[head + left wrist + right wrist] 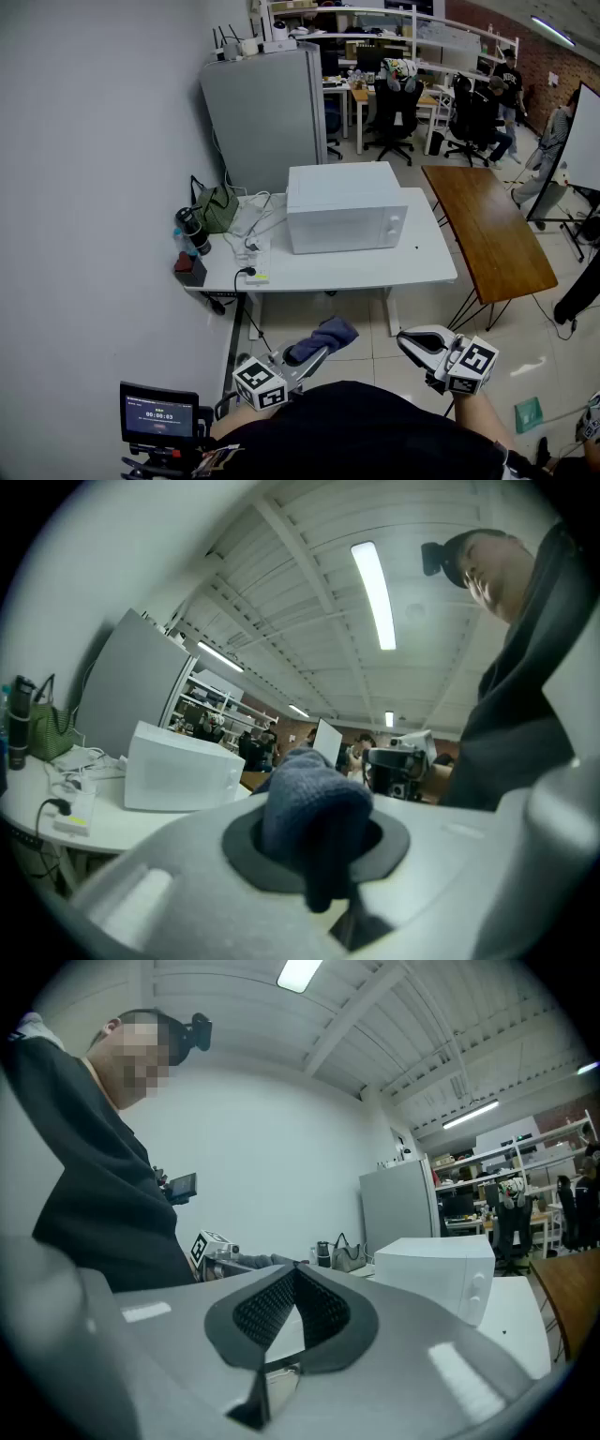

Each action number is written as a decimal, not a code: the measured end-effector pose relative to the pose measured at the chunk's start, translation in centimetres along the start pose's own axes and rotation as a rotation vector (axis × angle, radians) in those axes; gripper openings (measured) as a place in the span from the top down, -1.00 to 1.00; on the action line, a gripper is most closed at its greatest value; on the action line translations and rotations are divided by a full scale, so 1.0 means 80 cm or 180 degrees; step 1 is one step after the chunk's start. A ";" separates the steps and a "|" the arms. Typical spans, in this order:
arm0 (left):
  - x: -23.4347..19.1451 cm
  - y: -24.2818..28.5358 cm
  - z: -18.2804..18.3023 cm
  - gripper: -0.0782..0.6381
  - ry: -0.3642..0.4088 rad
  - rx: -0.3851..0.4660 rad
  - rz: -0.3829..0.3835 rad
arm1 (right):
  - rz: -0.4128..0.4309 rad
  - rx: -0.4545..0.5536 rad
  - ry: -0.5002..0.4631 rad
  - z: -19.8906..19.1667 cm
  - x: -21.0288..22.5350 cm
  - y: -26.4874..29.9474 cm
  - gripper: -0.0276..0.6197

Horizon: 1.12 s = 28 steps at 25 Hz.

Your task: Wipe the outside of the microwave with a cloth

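The white microwave [344,206] stands on a white desk [375,265], its door and two knobs facing me; it also shows in the left gripper view as the microwave [178,772] and in the right gripper view as the microwave [441,1274]. A dark blue cloth [323,337] is held in my left gripper [314,349], which is shut on it well short of the desk, low at the centre. The cloth [314,822] bulges out between the jaws. My right gripper [412,342] is shut with nothing in it, off to the right of the left one.
On the desk's left end lie a green bag [217,208], a dark bottle [194,231], cables and a power strip [251,255]. A grey cabinet [267,117] stands behind. A brown table [492,230] sits to the right. Office chairs and people are farther back.
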State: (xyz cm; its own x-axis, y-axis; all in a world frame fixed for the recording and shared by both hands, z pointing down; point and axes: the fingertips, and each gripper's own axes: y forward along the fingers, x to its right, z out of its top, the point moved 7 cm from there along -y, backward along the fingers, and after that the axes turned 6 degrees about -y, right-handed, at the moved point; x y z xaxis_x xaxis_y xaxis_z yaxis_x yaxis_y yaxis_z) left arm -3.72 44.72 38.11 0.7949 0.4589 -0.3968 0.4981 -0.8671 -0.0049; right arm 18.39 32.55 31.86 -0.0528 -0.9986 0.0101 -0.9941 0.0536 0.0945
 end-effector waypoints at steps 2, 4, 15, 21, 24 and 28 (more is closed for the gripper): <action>0.003 0.010 -0.003 0.62 -0.0002 -0.0018 0.0004 | 0.0000 0.0006 0.0007 -0.004 0.008 -0.007 0.90; 0.006 0.020 -0.007 0.62 -0.0007 -0.0033 0.0015 | -0.0008 0.0021 0.0005 -0.010 0.018 -0.015 0.90; -0.005 0.038 -0.016 0.62 -0.0108 -0.0061 0.0255 | 0.0262 -0.0034 0.0068 -0.034 0.072 0.008 0.90; -0.114 0.002 0.012 0.62 -0.0155 0.0071 0.0219 | 0.0271 -0.0131 -0.0039 -0.022 0.101 0.124 0.90; -0.193 -0.030 0.052 0.62 -0.0139 0.0122 0.0139 | 0.0168 -0.0126 -0.0144 0.001 0.110 0.199 0.90; -0.279 -0.058 0.094 0.62 -0.0108 0.0117 0.0022 | -0.0035 -0.0102 -0.0157 0.026 0.133 0.269 0.90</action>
State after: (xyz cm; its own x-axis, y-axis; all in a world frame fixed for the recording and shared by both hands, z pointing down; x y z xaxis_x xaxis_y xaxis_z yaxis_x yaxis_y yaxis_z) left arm -26.36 37.04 40.07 0.7859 0.4465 -0.4278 0.4790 -0.8771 -0.0355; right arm -3.80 23.03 31.95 -0.0474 -0.9981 -0.0400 -0.9911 0.0420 0.1260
